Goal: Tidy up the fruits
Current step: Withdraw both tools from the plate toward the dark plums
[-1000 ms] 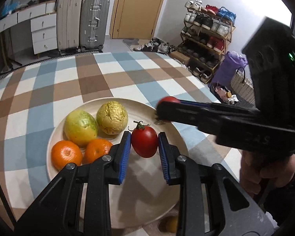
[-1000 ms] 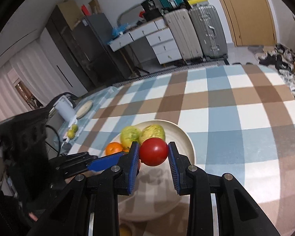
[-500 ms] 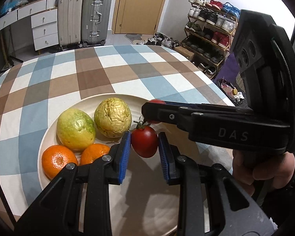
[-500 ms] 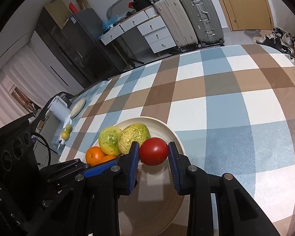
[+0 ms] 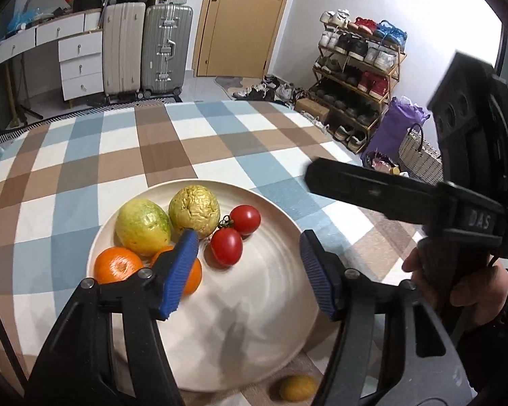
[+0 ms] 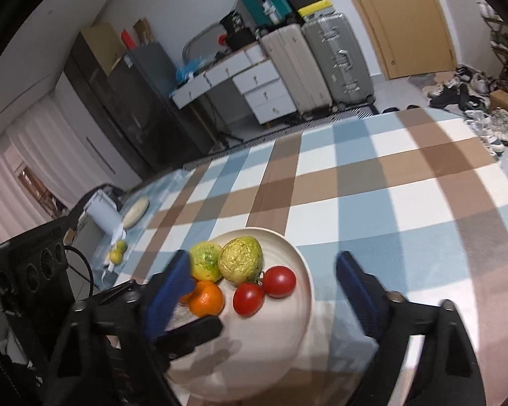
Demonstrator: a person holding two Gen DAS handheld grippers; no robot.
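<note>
A cream plate (image 5: 281, 338) on the checked tablecloth holds two red tomatoes (image 5: 226, 246) (image 5: 245, 219), a green-yellow fruit (image 5: 142, 227), a wrinkled yellow fruit (image 5: 194, 210) and two oranges (image 5: 118, 264). My left gripper (image 5: 248, 237) hovers over the plate with its jaws opening. The stemmed tomato lies free just ahead of its left pad. My right gripper (image 6: 263, 262) is also opening wide above the plate (image 6: 288, 338), nothing pressed between its pads. Both tomatoes (image 6: 278, 281) (image 6: 248, 299) rest below it, beside an orange (image 6: 206, 298).
A small yellow fruit (image 5: 296, 387) lies on the cloth at the plate's near edge. Two small green fruits (image 6: 117, 252) sit by a white object at the table's left. A person's hand (image 5: 457, 291) holds the right gripper. Suitcases and a shoe rack stand beyond the table.
Each gripper was shut on a tomato. Both jaws have spread and let go, and the two tomatoes now lie side by side on the plate. The right gripper has drawn back.
</note>
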